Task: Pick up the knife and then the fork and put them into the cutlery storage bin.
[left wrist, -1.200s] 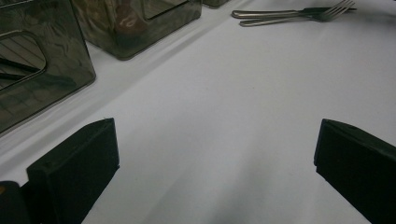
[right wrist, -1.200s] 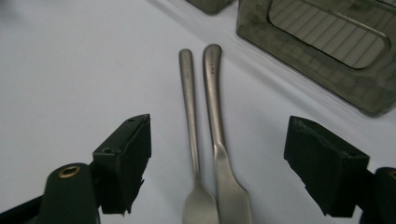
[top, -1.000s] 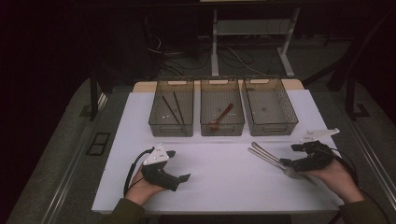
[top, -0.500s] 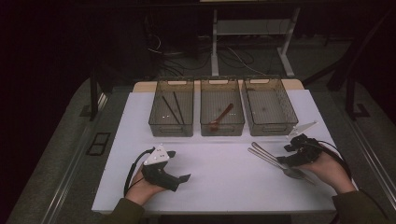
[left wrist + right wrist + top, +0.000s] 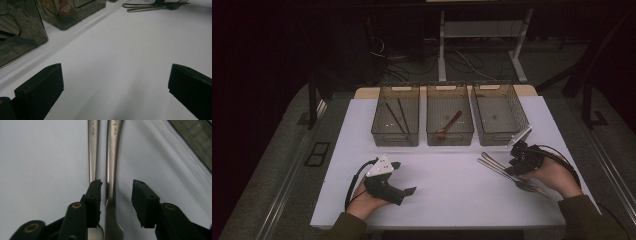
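Looking down from the high view, the right gripper (image 5: 515, 167) sits over two forks (image 5: 504, 171) lying side by side on the white table (image 5: 452, 200), just before the right-hand bin (image 5: 501, 114); the left gripper (image 5: 404, 181) rests apart. In the left gripper view, its jaws stand wide over bare table. In the right gripper view, the jaws have just been closing, one fork handle (image 5: 113, 157) between them, pads not yet pressing

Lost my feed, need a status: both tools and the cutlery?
Left tool open, resting on the table. Right tool jaws just been closing, straddling one fork handle, pads not yet pressing. Second fork tight alongside, outside the jaws.
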A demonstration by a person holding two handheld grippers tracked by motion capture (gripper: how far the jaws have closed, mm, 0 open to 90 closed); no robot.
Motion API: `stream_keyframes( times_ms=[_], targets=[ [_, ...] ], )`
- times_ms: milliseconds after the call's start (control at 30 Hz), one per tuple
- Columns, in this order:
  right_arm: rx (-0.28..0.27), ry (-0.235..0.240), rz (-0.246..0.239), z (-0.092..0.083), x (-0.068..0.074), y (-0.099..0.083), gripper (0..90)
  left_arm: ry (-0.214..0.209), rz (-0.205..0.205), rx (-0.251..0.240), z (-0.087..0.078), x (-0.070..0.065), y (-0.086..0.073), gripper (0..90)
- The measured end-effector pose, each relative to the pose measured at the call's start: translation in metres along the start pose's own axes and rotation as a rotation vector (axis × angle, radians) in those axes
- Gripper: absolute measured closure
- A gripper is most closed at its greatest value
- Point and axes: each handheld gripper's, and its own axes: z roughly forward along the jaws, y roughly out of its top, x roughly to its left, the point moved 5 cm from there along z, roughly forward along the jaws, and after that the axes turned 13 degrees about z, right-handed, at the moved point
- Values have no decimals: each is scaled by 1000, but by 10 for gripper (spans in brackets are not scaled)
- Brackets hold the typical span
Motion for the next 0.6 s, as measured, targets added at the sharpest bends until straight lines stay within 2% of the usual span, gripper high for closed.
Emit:
stream_keyframes(
  times_ms=[233,300,433,600],
  targets=[
    [50,-1,-22,1,2,3,687,-4,1,5,1,0,0,0],
    [68,-15,-28,3,1,3,699,-5,2,5,1,0,0,0],
    [99,-7,-41,6,2,4,706,-5,0,6,1,-1,0,0],
    [127,-24,-62,9,4,5,737,-8,-2,7,1,-1,-1,0]
  ],
)
